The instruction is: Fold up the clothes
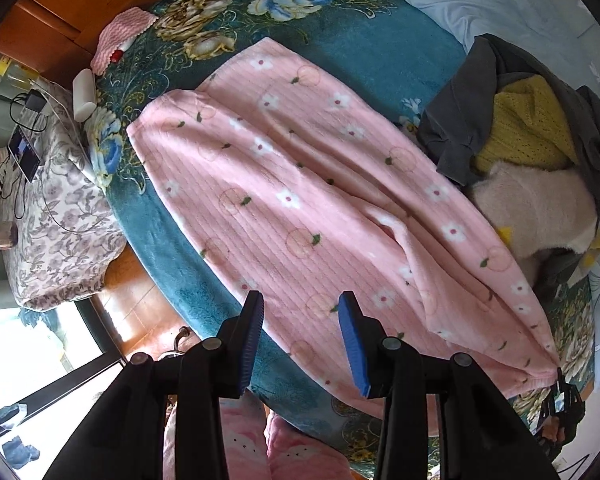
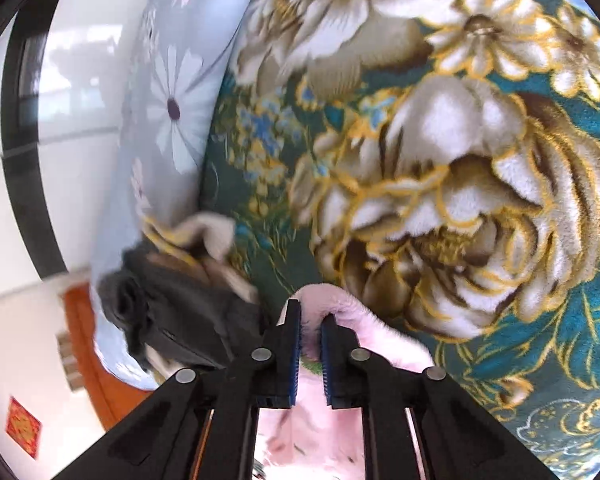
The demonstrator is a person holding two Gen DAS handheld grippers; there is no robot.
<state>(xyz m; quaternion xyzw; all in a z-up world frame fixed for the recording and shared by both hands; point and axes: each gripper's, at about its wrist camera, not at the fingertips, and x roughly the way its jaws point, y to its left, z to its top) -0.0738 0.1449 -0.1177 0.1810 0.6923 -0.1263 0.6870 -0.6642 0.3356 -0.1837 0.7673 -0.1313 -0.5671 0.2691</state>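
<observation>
A pink fleece garment (image 1: 300, 200) with white flowers lies spread lengthwise on the teal floral blanket (image 1: 340, 56). My left gripper (image 1: 300, 308) hovers over its near end, pointing down, jaws open with nothing between the blue pads. In the left wrist view my right gripper (image 1: 560, 396) shows small at the garment's lower right corner. In the right wrist view my right gripper (image 2: 310, 320) is shut on a pinched fold of the pink garment (image 2: 340, 304), lifted off the blanket (image 2: 460, 200).
A heap of clothes, grey (image 1: 460, 128), yellow (image 1: 528, 124) and cream (image 1: 540, 204), sits at the garment's right side. A floral pillow (image 1: 48, 216) with a phone (image 1: 24, 152) and cables lies left. A pale blue daisy sheet (image 2: 168, 100) borders the blanket. The wooden floor (image 1: 140, 312) shows below the bed edge.
</observation>
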